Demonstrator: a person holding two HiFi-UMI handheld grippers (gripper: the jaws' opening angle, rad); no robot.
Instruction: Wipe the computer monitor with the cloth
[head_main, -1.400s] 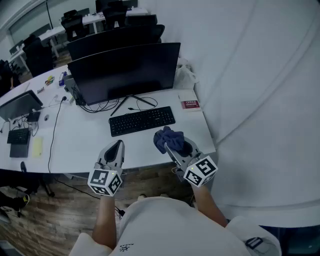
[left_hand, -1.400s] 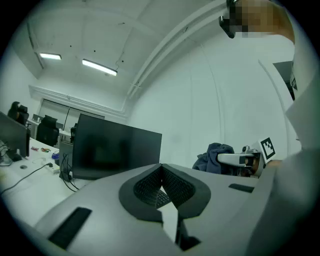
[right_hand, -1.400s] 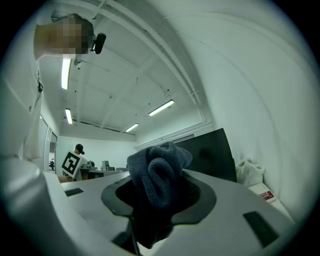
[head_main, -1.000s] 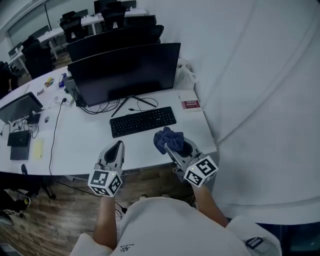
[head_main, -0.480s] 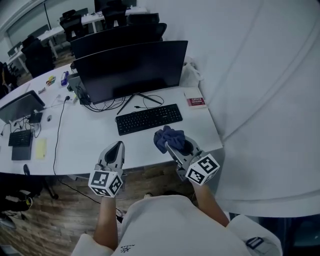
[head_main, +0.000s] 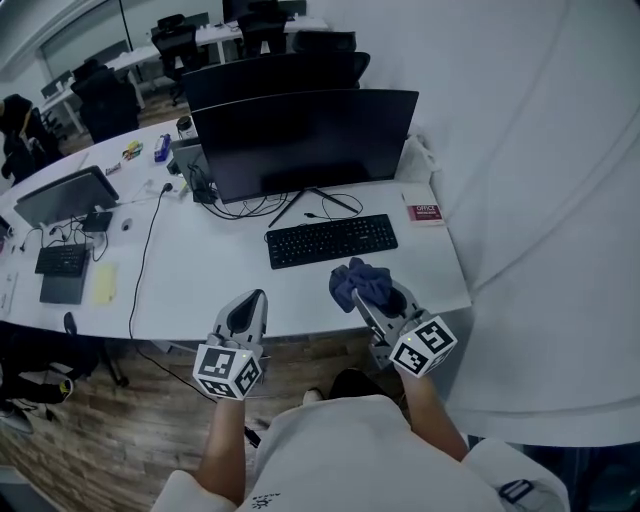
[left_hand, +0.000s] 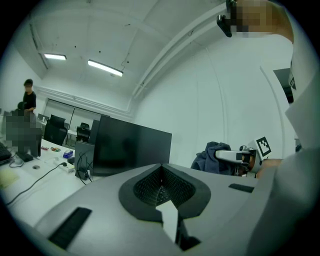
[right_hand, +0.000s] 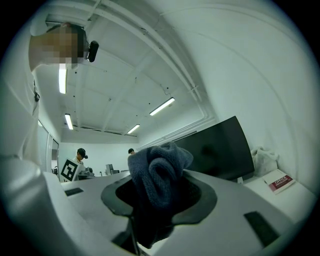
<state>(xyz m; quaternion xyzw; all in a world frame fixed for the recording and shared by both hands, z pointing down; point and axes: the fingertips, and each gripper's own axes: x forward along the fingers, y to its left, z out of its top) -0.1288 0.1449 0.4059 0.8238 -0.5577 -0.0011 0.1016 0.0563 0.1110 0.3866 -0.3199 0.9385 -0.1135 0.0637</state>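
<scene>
A wide black monitor (head_main: 305, 140) stands on the white desk (head_main: 190, 280), its screen dark; it also shows in the left gripper view as the monitor (left_hand: 131, 149) and in the right gripper view as the monitor (right_hand: 217, 148). My right gripper (head_main: 368, 290) is shut on a bunched dark blue cloth (head_main: 360, 282), held over the desk's front edge, short of the keyboard (head_main: 331, 241). The cloth (right_hand: 157, 172) bulges out of the jaws. My left gripper (head_main: 250, 309) is shut with nothing in it, near the front edge, left of the right one.
Cables (head_main: 250, 208) trail under the monitor. A red-and-white booklet (head_main: 425, 212) lies at the desk's right end beside a white bag (head_main: 421, 158). A laptop (head_main: 65, 197), a small keyboard (head_main: 62, 260) and a yellow note (head_main: 104, 281) sit far left. Office chairs stand behind. A white wall is on the right.
The head view has shifted, so the desk and monitor sit further right and lower in frame. Both grippers keep their pose, the right one still holding the cloth.
</scene>
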